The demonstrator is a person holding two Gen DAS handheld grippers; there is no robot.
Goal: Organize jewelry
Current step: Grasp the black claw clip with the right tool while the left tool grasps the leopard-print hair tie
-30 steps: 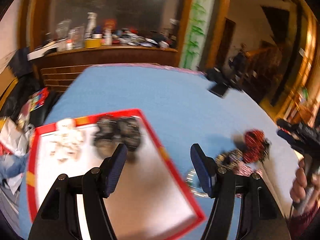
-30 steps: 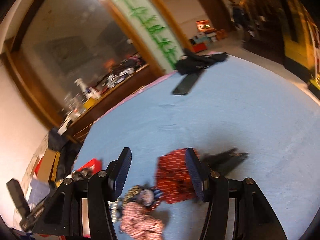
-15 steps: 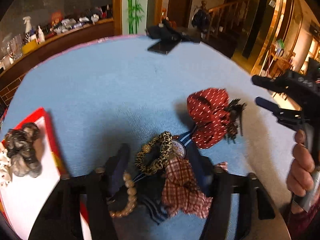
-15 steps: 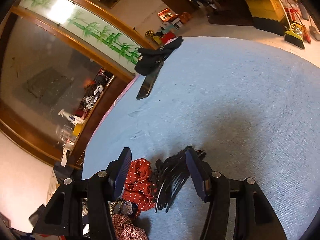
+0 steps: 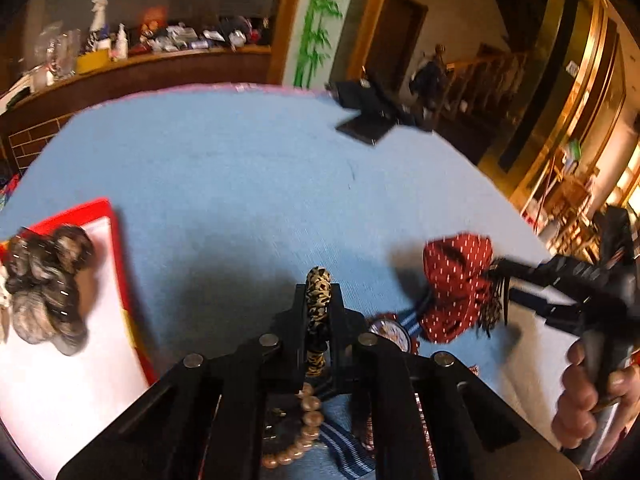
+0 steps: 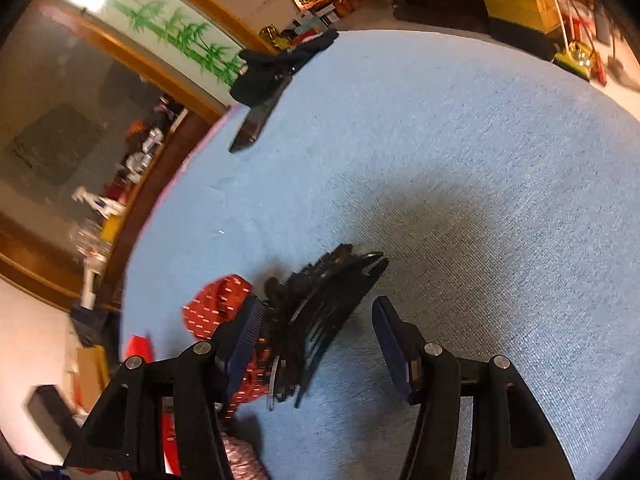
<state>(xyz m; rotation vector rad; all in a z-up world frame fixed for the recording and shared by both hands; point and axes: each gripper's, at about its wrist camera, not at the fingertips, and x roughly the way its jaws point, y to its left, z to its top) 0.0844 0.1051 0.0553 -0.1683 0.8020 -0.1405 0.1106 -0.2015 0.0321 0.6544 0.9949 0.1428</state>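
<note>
My left gripper (image 5: 318, 292) is shut on a leopard-print band (image 5: 319, 280), which stands up between its pads. Under it lie a wooden bead bracelet (image 5: 306, 428), a round watch-like piece (image 5: 390, 330) and striped fabric. To the right sits a red dotted scrunchie (image 5: 456, 280), with a black toothed hair clip (image 6: 332, 300) against it. My right gripper (image 6: 318, 320) is open around that clip: the left finger is close to it, the right one stands apart. At the left, a red-rimmed white tray (image 5: 116, 248) holds dark furry scrunchies (image 5: 48, 280).
The blue tablecloth (image 5: 240, 180) stretches away beyond the pile. A black phone (image 6: 256, 120) and a dark cloth (image 6: 280, 60) lie near the far edge. A wooden counter with bottles (image 5: 100, 48) stands behind. A hand (image 5: 588, 392) holds the right gripper's handle.
The left gripper swung right from over the tray to the pile and closed on the leopard band. The right gripper sank and rolled, shifting from the red scrunchie to the black clip.
</note>
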